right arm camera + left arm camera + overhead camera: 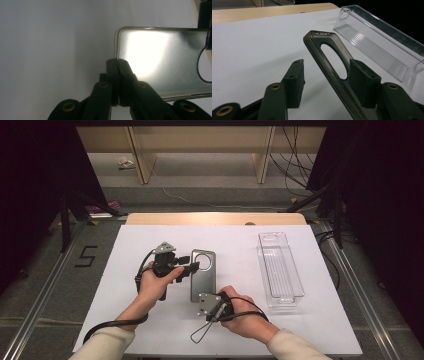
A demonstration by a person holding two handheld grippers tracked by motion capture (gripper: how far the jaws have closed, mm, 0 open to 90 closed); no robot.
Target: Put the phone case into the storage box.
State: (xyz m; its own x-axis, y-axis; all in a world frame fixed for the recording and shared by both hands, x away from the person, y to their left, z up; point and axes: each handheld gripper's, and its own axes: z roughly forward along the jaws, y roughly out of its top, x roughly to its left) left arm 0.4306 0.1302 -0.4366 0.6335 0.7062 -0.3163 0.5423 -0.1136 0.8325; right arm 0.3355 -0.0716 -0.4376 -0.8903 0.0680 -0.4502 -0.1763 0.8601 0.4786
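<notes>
A translucent grey phone case (202, 280) with a round camera hole is held off the white table sheet (150, 325). My right gripper (202, 297) is shut on the case's near end; in the right gripper view its jaws (117, 62) pinch the rim at a corner of the case (155, 57). My left gripper (192, 263) comes in from the left at the case's far end. In the left gripper view its jaws (327, 70) stand open on either side of the case (332, 40) beside the hole, the left pad (295, 82) clearly apart from it.
A clear plastic tray (280, 270) lies lengthwise at the right of the sheet, seen also in the left gripper view as the tray (374, 50) beyond the case. A wooden table edge (215, 218) runs along the back. Cables trail from both grippers.
</notes>
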